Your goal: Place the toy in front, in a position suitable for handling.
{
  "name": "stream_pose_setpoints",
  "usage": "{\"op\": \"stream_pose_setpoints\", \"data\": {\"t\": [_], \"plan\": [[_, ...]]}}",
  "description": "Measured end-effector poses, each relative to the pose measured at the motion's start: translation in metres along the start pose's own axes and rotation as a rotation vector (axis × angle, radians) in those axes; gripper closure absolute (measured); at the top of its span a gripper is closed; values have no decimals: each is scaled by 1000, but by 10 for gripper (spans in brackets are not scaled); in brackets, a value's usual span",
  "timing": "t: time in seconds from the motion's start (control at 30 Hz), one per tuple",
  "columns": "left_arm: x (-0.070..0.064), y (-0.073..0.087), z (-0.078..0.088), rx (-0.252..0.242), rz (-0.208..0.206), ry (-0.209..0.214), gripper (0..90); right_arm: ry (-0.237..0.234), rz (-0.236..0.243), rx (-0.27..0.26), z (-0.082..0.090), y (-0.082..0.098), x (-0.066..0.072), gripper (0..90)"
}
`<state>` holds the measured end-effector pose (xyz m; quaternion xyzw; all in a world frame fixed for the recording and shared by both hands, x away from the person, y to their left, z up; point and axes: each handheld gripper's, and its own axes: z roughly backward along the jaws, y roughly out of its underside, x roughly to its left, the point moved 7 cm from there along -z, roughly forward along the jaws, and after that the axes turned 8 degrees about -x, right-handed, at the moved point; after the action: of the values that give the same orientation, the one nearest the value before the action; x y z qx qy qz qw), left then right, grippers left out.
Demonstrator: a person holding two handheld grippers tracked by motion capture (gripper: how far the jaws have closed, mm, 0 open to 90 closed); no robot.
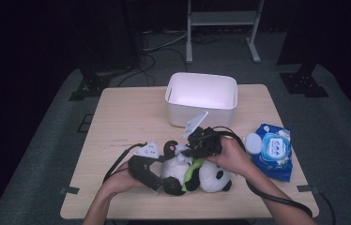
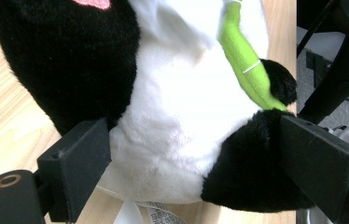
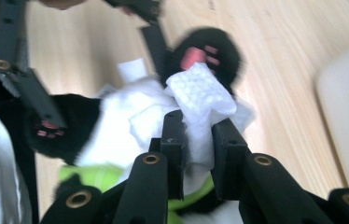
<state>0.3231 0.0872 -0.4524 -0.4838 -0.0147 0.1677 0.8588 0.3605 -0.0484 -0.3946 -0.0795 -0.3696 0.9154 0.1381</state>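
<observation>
Near the table's (image 1: 117, 122) front edge, 6 o'clock from the white bin (image 1: 202, 98), lies the panda plush (image 1: 190, 171) on its back. Left gripper (image 1: 162, 180) at the plush's 9 o'clock: jaws spread wide, one on each side of the body, both pads against the fur. Right gripper (image 3: 198, 140) at the plush's 12 o'clock, jaws nearly closed, pinching a white wipe (image 3: 200, 100) over the belly. Blue wipes pack (image 1: 273, 151) sits at 3 o'clock.
</observation>
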Motion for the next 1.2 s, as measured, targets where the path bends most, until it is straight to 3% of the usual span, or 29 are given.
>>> {"op": "stream_pose_setpoints", "data": {"t": [0.13, 0.27, 0.43, 0.6, 0.73, 0.9, 1.03, 1.2], "plan": [[0, 0, 0, 1, -2, 1, 97, 20, -54, -19, 7, 9, -16, 764], [-2, -2, 2, 1, -3, 19, 97, -31, -119, -36, 7, 19, -18, 765], [-4, -9, 11, -32, -1, 34, 97, -63, -113, -70, 9, 25, -7, 769], [-3, -16, 12, -60, 4, -1, 97, -81, -132, -101, 13, 31, 5, 775], [-2, -18, 6, -52, 7, -17, 95, -113, -133, -120, 15, 34, 15, 775], [-1, -13, -9, -14, 19, -16, 83, -131, -98, -114, 17, 33, 30, 775], [-3, -12, -10, -10, -1, -16, 132, -130, -81, -103, 19, 31, 33, 774], [-1, -10, -11, -25, 7, -17, 170, -105, -87, -141, 21, 19, 28, 774]]}}
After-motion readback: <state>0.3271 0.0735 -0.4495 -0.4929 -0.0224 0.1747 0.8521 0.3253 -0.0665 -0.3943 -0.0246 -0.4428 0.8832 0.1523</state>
